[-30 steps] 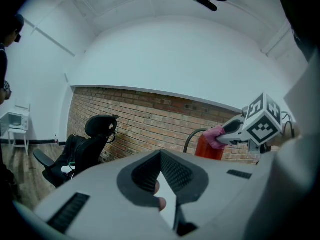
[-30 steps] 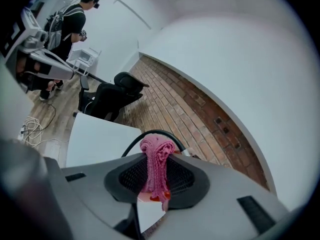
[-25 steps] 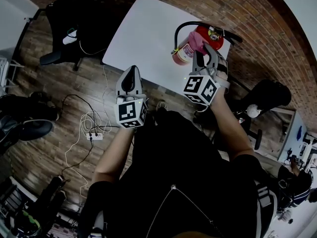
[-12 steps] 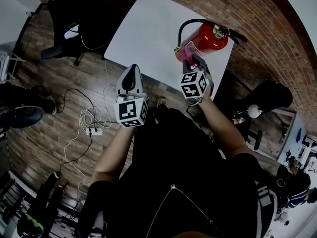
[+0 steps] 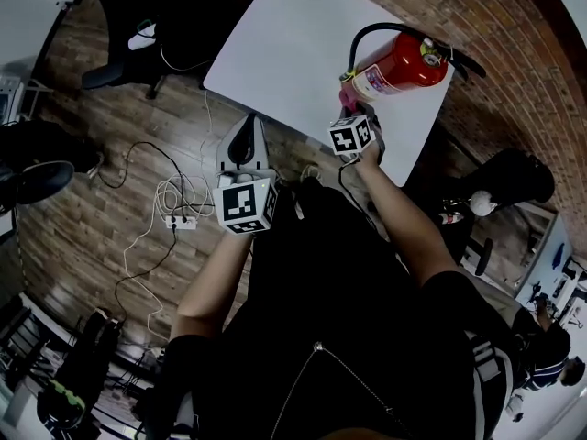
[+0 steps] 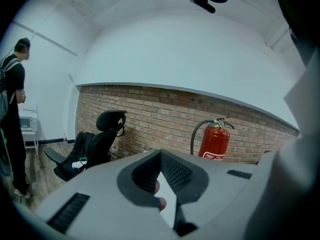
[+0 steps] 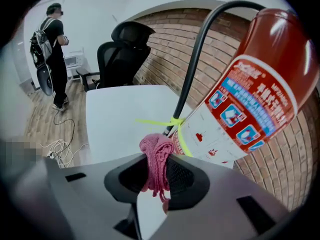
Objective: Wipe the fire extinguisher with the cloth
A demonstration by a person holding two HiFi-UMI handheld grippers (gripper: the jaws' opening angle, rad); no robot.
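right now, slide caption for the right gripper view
Right gripper pinches a pink cloth at the base of the red fire extinguisher.

A white bench (image 5: 275,53) stands against a red brick wall (image 5: 514,35) on a wood-plank floor (image 5: 101,117), with a black office chair (image 5: 138,12) just beside one end of it. On the floor near the bench lies a white power strip (image 5: 182,224), with loose white cables (image 5: 174,195) coiled beside it. Farther off in the room a person (image 7: 54,49) in dark clothes, with a backpack (image 7: 37,46), stands well apart from the chair.
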